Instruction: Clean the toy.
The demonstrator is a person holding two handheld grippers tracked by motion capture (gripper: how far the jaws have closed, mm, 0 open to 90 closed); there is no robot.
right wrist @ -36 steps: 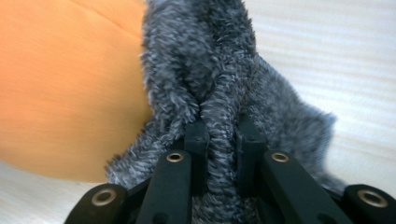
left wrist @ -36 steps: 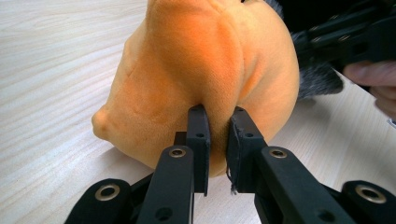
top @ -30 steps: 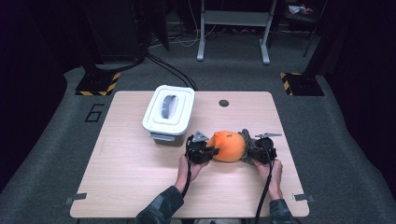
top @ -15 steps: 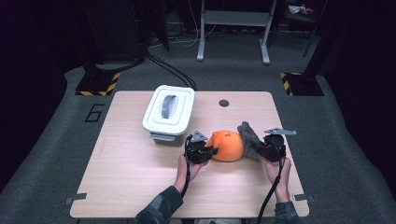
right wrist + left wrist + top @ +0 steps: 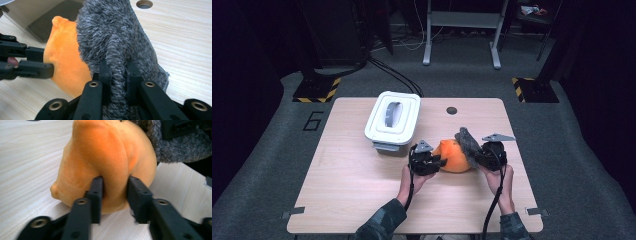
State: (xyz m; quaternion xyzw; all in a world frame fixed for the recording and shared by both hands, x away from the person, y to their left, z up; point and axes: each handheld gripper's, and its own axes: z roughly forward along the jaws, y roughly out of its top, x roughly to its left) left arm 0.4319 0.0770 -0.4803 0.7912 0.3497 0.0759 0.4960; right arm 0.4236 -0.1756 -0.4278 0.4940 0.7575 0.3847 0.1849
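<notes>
Orange plush (image 5: pixel 455 156) sits mid-tabletop (image 5: pixel 337 190); the left gripper (image 5: pixel 114 192) has just been opening, its jaws loosening around a fold. The right gripper (image 5: pixel 117 72), clenched on grey fuzzy fabric (image 5: pixel 117 37), has lifted it, peeling it away.

number 6 (image 5: pixel 313 120) on the grey floor, left of the table
</notes>
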